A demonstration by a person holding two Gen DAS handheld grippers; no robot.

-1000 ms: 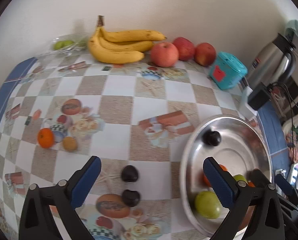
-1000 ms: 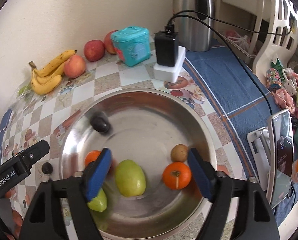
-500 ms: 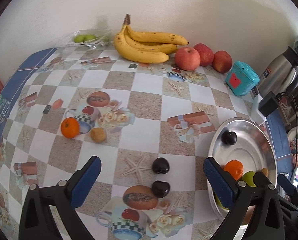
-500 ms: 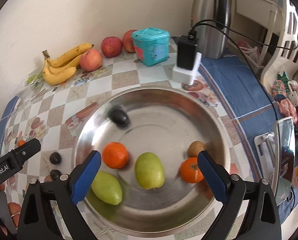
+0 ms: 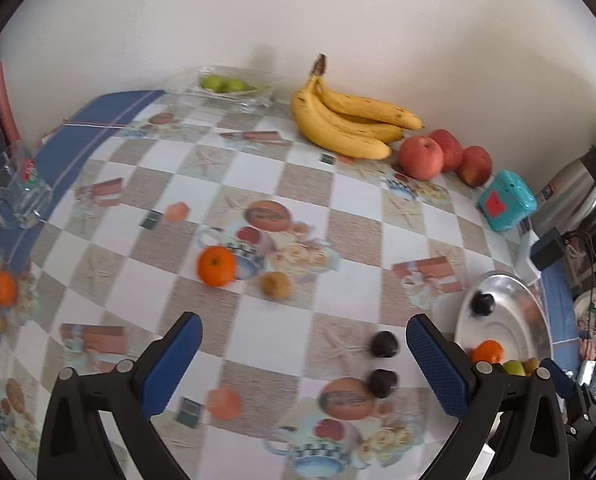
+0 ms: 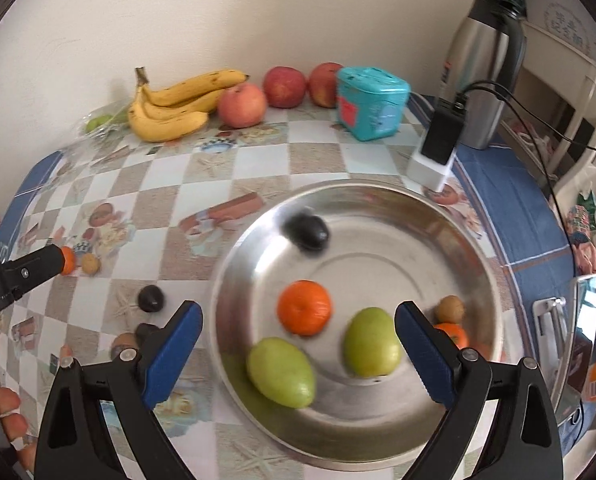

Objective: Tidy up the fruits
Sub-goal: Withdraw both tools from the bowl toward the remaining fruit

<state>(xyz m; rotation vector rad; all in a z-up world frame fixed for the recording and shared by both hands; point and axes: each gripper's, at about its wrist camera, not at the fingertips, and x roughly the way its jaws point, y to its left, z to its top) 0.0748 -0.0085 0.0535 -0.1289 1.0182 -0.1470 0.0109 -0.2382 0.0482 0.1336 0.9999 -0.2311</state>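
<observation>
A steel bowl [image 6: 478,248] holds a dark plum [image 6: 308,232], an orange [image 6: 305,307], two green fruits [image 6: 281,372] [image 6: 372,341], a small brown fruit [image 6: 450,309] and a second orange [image 6: 452,334]. My right gripper [image 6: 298,352] is open and empty above the bowl's near side. My left gripper [image 5: 304,364] is open and empty over the table. Ahead of it lie an orange [image 5: 216,266] and a small brown fruit [image 5: 275,285]. Two dark plums [image 5: 384,344] [image 5: 383,382] lie by its right finger. The bowl [image 5: 498,320] shows at the right.
Bananas [image 5: 350,120], three apples [image 5: 422,158] and a teal box [image 5: 506,200] line the back wall. Green fruit in a clear bag [image 5: 226,86] lies at the back left. A steel kettle [image 6: 484,68] and a black charger [image 6: 442,136] stand right. A glass mug [image 5: 18,188] stands left.
My left gripper swung left, from the bowl towards the loose orange and brown fruit. My right gripper drew back and left from the bowl and opened wider; the fruits inside shifted.
</observation>
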